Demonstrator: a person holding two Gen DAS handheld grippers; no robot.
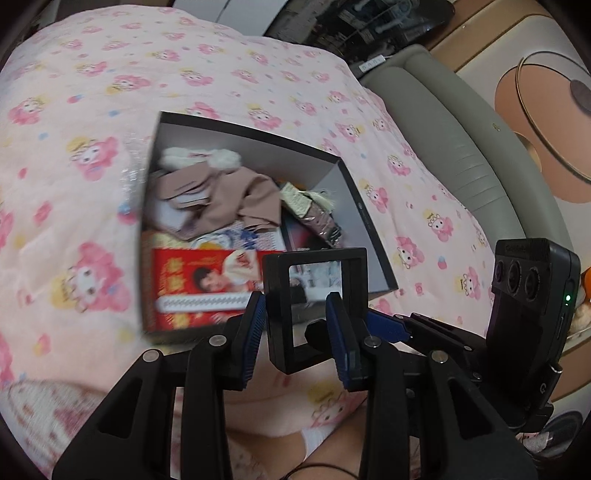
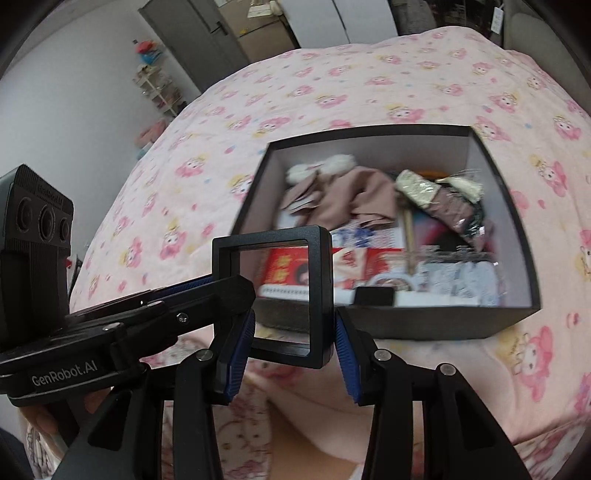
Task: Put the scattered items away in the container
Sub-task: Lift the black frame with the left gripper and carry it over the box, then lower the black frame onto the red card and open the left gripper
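Note:
A square black frame with a clear window [image 1: 314, 306] is held between both grippers, just in front of the near edge of a dark open box [image 1: 354, 184]. My left gripper [image 1: 297, 325] is shut on the frame, and so is my right gripper [image 2: 293, 332], whose view shows the same frame [image 2: 275, 291]. The box [image 2: 495, 173] sits on a pink patterned bedspread [image 2: 332, 92] and holds a beige doll coat [image 1: 225, 192], a red booklet [image 1: 195, 284] and other small items.
A grey padded bed edge [image 1: 454, 140] runs along the right of the bedspread [image 1: 74, 110]. A grey door [image 2: 195, 33] and a small shelf [image 2: 155, 85] stand beyond the bed.

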